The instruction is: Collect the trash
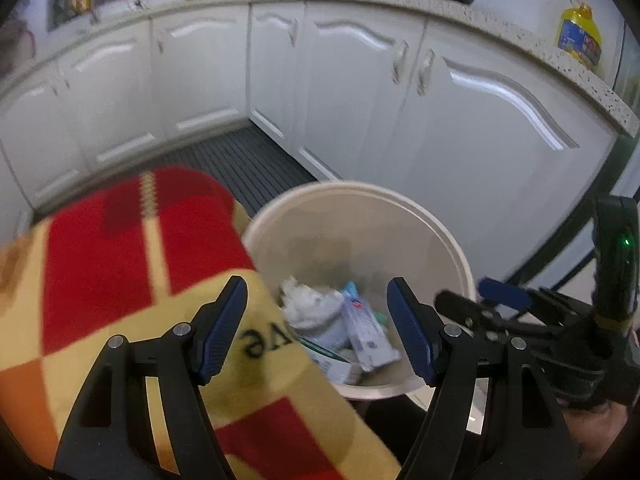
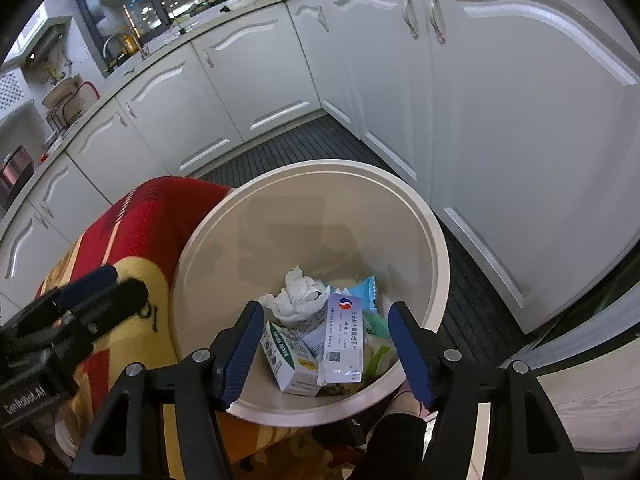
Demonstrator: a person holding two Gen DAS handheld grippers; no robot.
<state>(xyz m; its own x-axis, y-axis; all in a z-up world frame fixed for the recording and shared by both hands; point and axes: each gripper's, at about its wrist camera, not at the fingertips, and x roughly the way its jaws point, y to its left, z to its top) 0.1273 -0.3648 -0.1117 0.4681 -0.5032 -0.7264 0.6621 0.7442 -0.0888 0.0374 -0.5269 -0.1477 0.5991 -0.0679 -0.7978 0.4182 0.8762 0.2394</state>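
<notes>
White packet [image 2: 345,340] stands roughly upright, lengthwise.

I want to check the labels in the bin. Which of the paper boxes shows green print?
The small box lying at the left of the heap in the trash bin, green lettering on its top. The flat box beside it carries blue print and a red-blue logo.

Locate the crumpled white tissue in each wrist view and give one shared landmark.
Left wrist: crumpled white tissue lies low centre, inside the round cream plastic bin.
Right wrist: tissue lies centre, behind the boxes in the bin.
Shared landmark: red-and-yellow patterned cloth left of the bin.
</notes>
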